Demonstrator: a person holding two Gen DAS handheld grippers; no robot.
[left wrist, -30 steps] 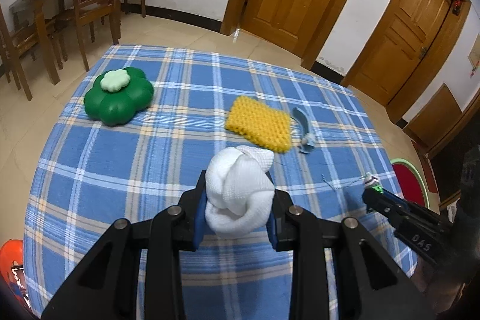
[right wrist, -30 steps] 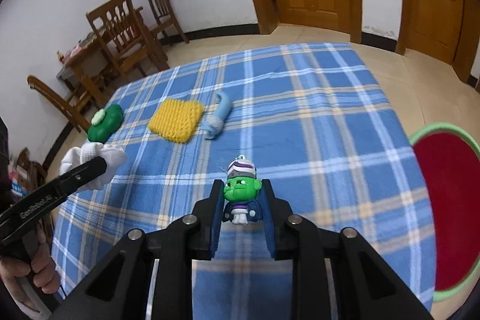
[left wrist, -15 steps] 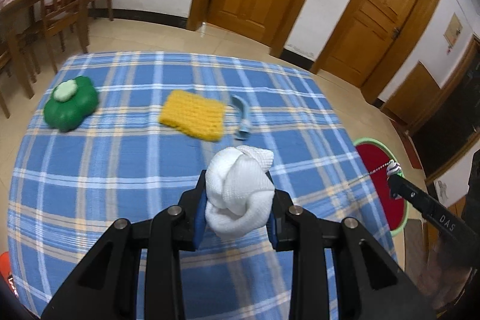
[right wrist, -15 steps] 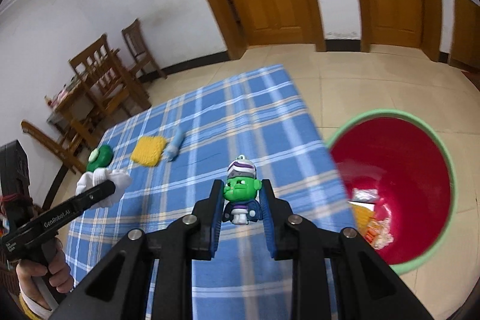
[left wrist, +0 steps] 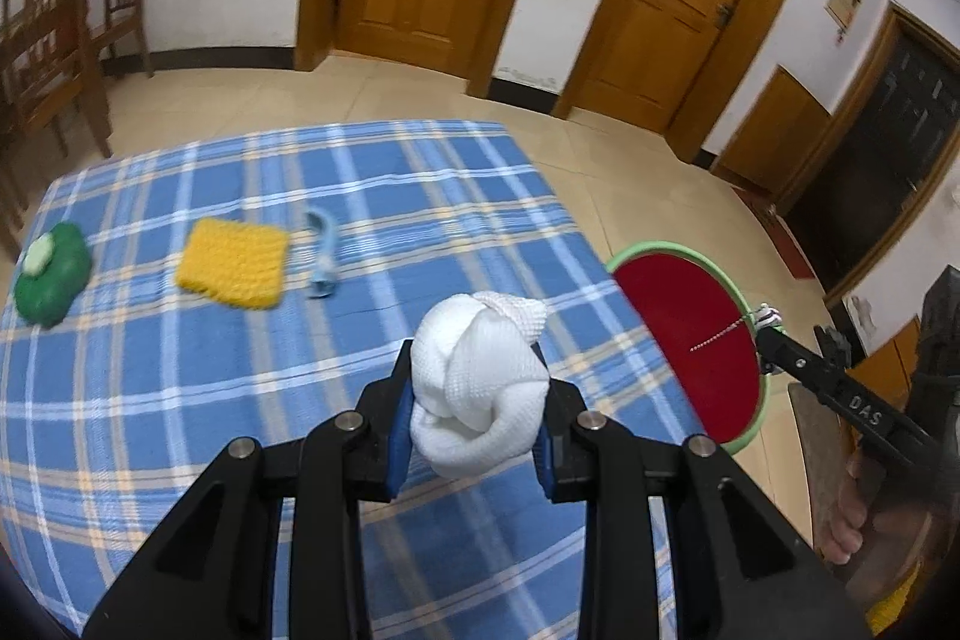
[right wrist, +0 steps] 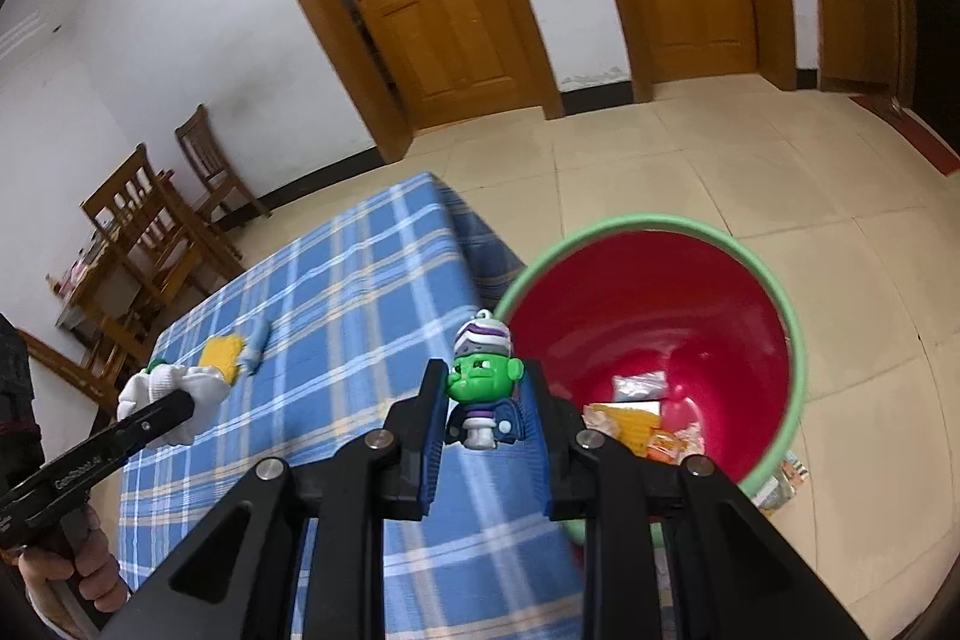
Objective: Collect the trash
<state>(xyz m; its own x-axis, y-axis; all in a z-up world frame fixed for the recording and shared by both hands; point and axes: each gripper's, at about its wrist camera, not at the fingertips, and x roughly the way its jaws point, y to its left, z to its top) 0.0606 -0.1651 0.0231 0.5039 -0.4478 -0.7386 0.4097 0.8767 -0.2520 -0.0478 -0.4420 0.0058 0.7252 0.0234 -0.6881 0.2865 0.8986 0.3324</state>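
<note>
**Inspector:** Your right gripper [right wrist: 483,415] clamps the green figurine [right wrist: 482,383] at the rim of the red bin [right wrist: 795,340]; your left gripper [left wrist: 477,421] clamps the white cloth ball [left wrist: 477,394] over the table [left wrist: 180,400].

**Operator:** Remaining?

**Inspector:** Neither is dropped yet. Only the right view shows wrappers [right wrist: 636,421] in the bin; the left shows the yellow sponge [left wrist: 233,263], blue piece [left wrist: 324,253] and green toy [left wrist: 51,274] uncollected.

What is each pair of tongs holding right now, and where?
Left tongs pinch the knotted white cloth at its sides; right tongs grip the green-faced figurine by its body.
</note>
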